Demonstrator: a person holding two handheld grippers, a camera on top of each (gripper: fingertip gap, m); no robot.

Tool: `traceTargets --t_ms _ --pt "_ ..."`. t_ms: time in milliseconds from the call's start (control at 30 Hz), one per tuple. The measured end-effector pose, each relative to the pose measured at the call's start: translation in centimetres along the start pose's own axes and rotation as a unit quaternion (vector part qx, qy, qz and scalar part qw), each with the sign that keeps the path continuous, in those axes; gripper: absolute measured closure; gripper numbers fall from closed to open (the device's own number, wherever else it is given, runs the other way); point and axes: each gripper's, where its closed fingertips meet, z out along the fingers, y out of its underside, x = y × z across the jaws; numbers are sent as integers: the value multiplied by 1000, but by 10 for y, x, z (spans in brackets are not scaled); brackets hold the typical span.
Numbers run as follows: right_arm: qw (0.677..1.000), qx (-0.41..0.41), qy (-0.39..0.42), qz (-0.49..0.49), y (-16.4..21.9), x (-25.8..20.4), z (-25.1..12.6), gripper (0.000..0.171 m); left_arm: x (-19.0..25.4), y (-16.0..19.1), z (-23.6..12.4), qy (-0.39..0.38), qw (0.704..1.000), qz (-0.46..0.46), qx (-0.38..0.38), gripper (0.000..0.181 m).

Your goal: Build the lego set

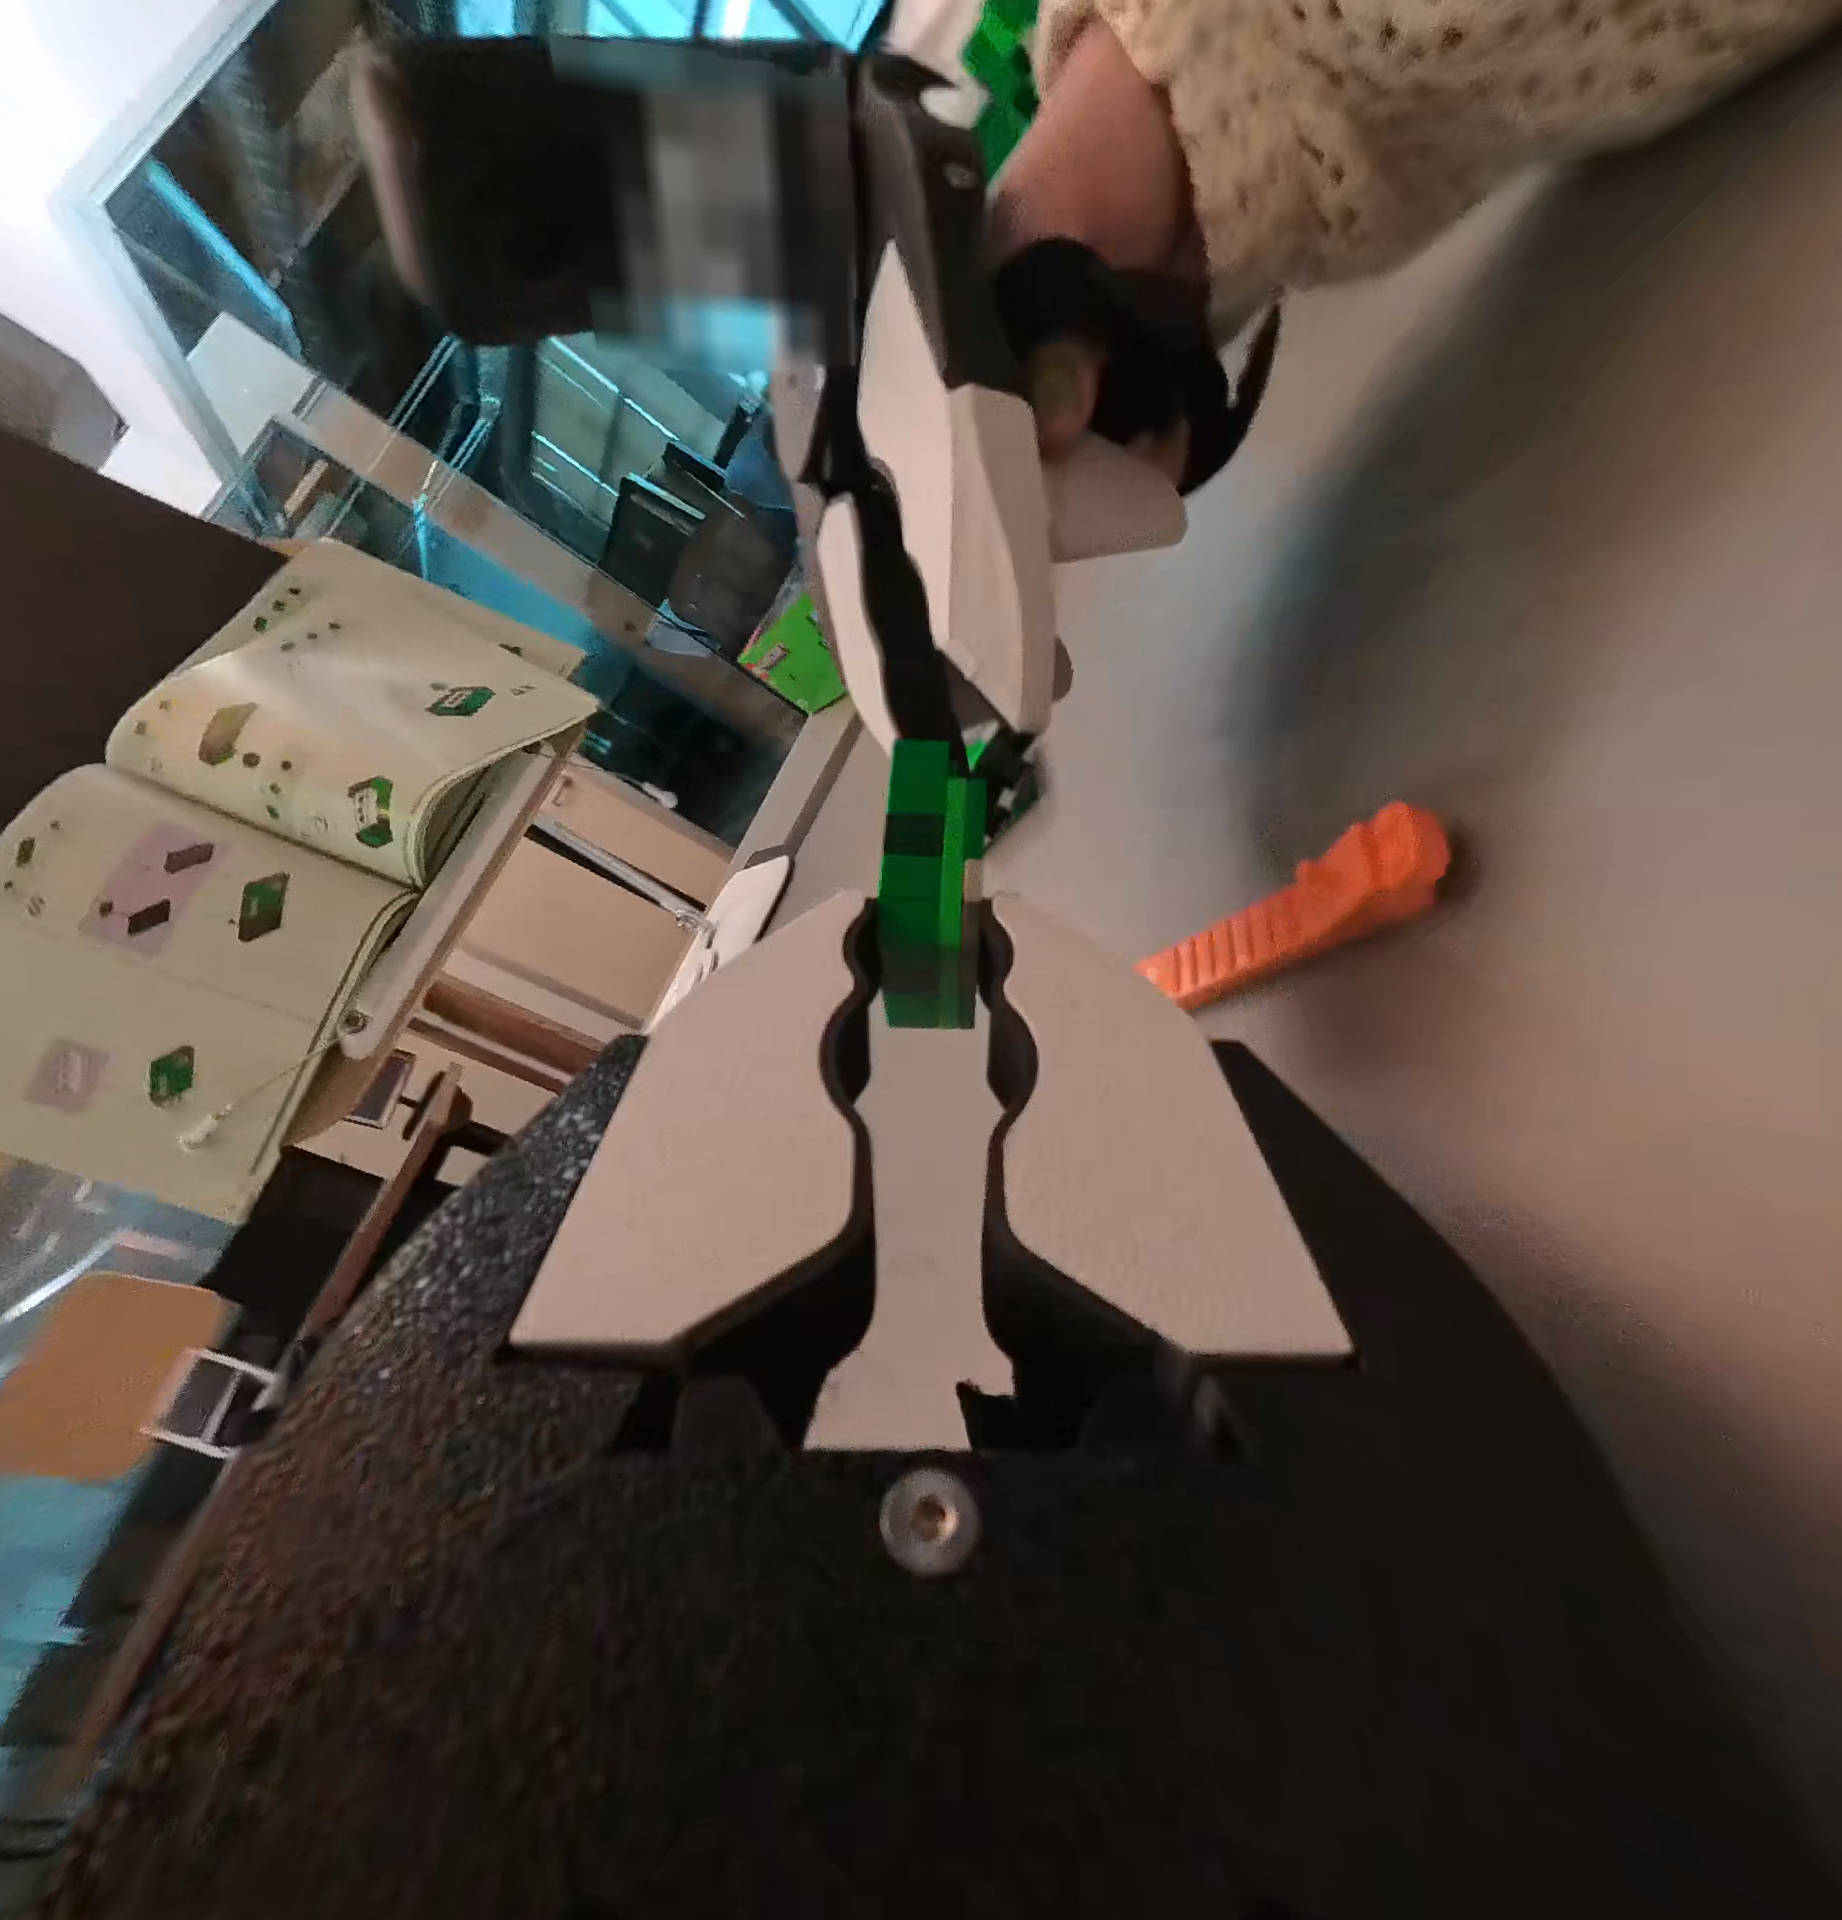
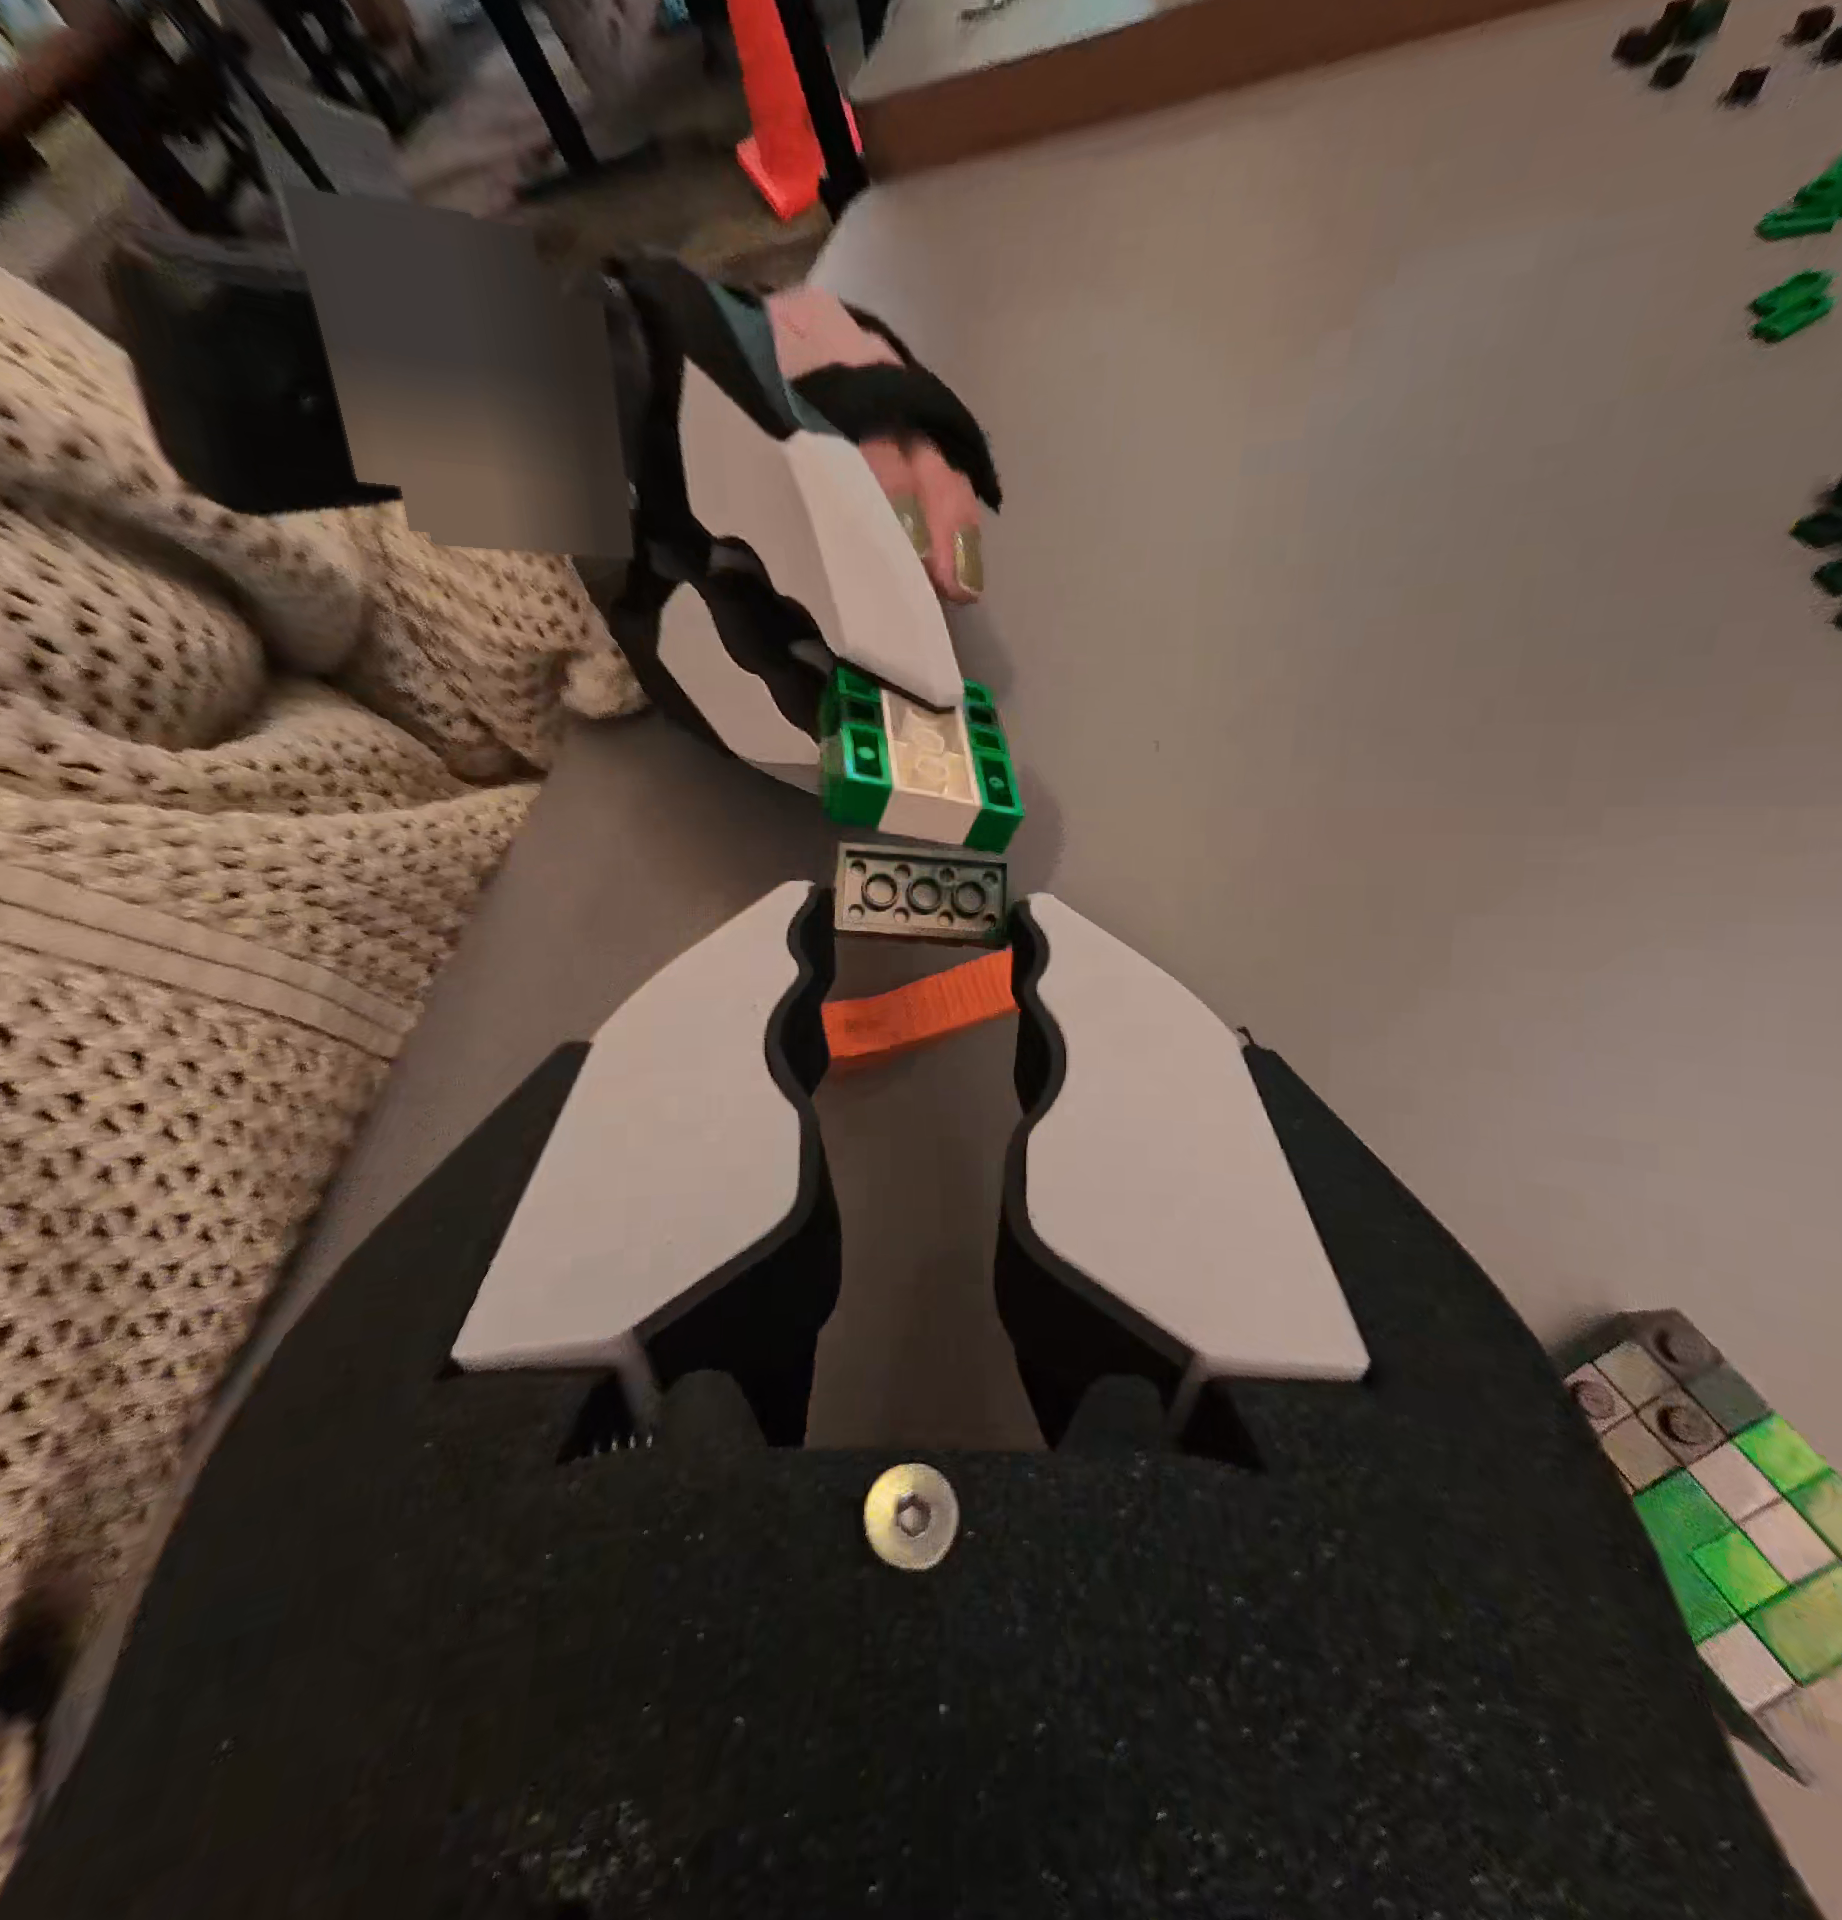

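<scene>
Right wrist view, right hand-held gripper (image 2: 917, 920) pinching dark plate (image 2: 919, 894), left hand-held gripper (image 1: 927, 935) clamping green-white assembly (image 2: 922, 764), orange separator (image 2: 922, 1006) beneath.

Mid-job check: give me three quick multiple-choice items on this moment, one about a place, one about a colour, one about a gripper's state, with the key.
1. The orange tool lies:
A) on the grey table
B) on the open booklet
C) in a gripper

2. The plate at the right gripper's tips is:
A) red
B) dark grey
C) yellow

3. The left gripper is:
A) open, empty
B) out of view
C) shut on the green-and-white block

Key: 1 A, it rests flat on the tabletop; 2 B, its underside looks dark grey; 3 C, both fingers press the block.
</scene>
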Motion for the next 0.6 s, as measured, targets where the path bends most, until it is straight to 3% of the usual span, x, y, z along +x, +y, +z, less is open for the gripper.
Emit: traceTargets --t_ms 200,400,600 --pt "994 -80 39 -58 25 7 21 139 7 11 -7 10 996 89 -15 163" --pt "989 -88 41 -111 25 1 26 139 19 12 -9 21 983 183 -12 163" --pt "993 -75 12 -89 24 -5 25 139 26 13 -7 37 983 179 -7 163"
